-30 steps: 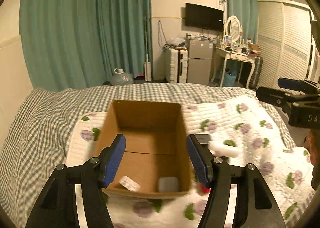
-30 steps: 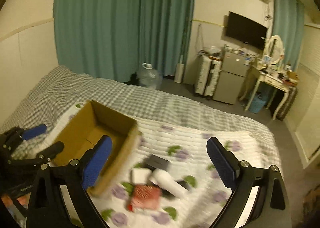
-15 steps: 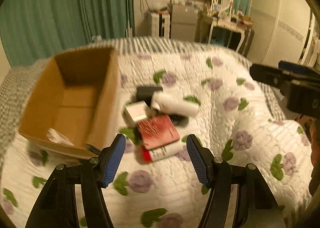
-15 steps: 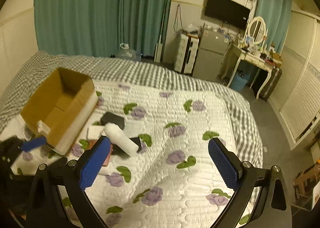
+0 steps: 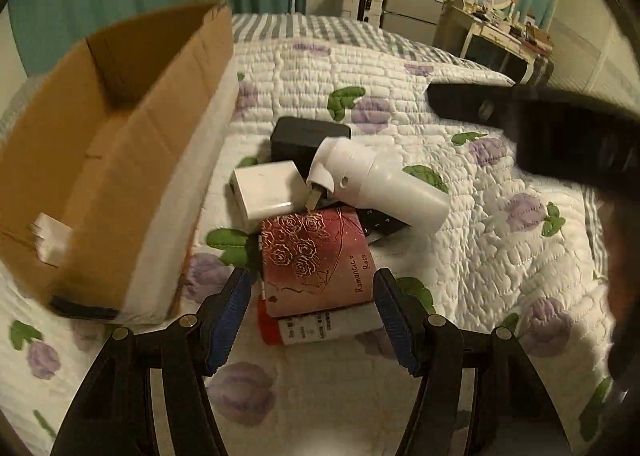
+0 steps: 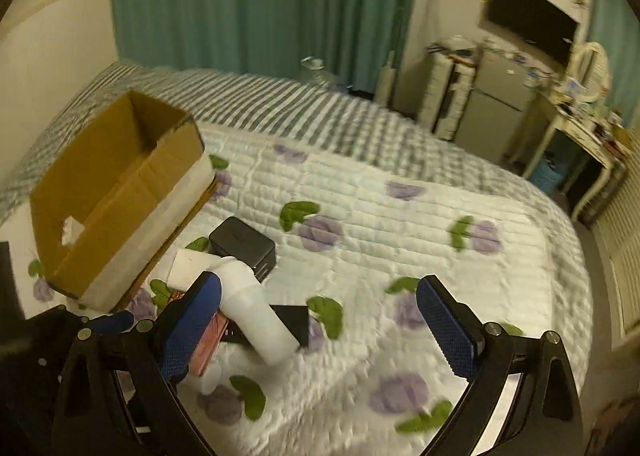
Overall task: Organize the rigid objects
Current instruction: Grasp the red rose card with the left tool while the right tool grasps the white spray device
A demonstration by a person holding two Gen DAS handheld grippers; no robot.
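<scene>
1. Looking along our left claw [image 5: 312, 320], we see its blue pads spread apart and empty, framing the pink rose-printed notebook [image 5: 318, 262] that tops a small heap on the quilted bed [image 5: 500, 256]. Under the notebook lies a red-capped tube [image 5: 316, 330]; beyond it sit a white charger block [image 5: 264, 194], a white cylindrical device [image 5: 380, 186], a black box [image 5: 306, 138] and a dark remote-like piece [image 5: 382, 224]. The open cardboard box [image 5: 120, 160] stands just left of the heap, with something white inside.

2. Looking along our right claw [image 6: 320, 320], we find its pads wide apart too, gripping nothing, hovering beside the same heap; the white cylindrical device [image 6: 256, 316] lies near its left pad, the cardboard box [image 6: 116, 196] farther left.

3. Risks, as we judge them: the heap is layered, so closing on the notebook may drag the tube or roll the cylinder away. The soft quilt could swallow the pad tips, and both claws crowding one pile may collide.
</scene>
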